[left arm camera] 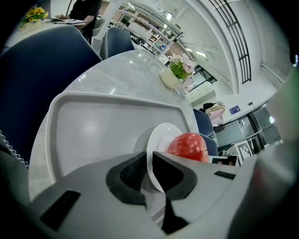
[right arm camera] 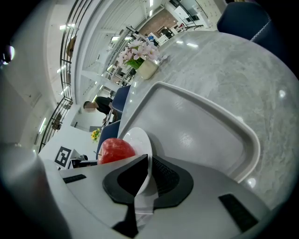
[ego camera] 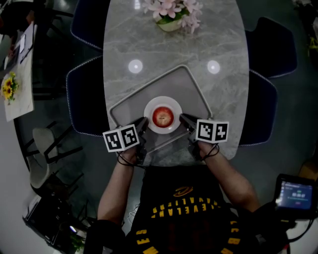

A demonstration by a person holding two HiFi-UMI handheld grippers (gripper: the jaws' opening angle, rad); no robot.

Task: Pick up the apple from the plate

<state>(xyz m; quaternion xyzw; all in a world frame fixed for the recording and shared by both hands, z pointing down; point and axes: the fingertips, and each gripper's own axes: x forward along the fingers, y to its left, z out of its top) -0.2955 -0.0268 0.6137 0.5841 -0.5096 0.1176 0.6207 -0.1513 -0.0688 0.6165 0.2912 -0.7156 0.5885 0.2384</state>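
Note:
A red apple (ego camera: 162,116) lies in the middle of a small white plate (ego camera: 150,108) on a grey tray (ego camera: 149,83). My left gripper (ego camera: 145,122) is at the plate's left rim and my right gripper (ego camera: 182,118) at its right rim. In the left gripper view the plate (left arm camera: 160,135) edge runs between the dark pads of the left gripper (left arm camera: 149,170), which pinch it, with the apple (left arm camera: 187,145) just beyond. In the right gripper view the right gripper (right arm camera: 148,175) likewise clamps the plate (right arm camera: 138,138) rim, the apple (right arm camera: 116,150) to its left. Neither gripper touches the apple.
The tray sits on an oval grey marble table (ego camera: 218,39) near its front edge. A pot of pink flowers (ego camera: 171,15) stands at the far end. Dark blue chairs (ego camera: 83,94) (ego camera: 266,101) flank the table. A lit screen (ego camera: 295,193) is at the lower right.

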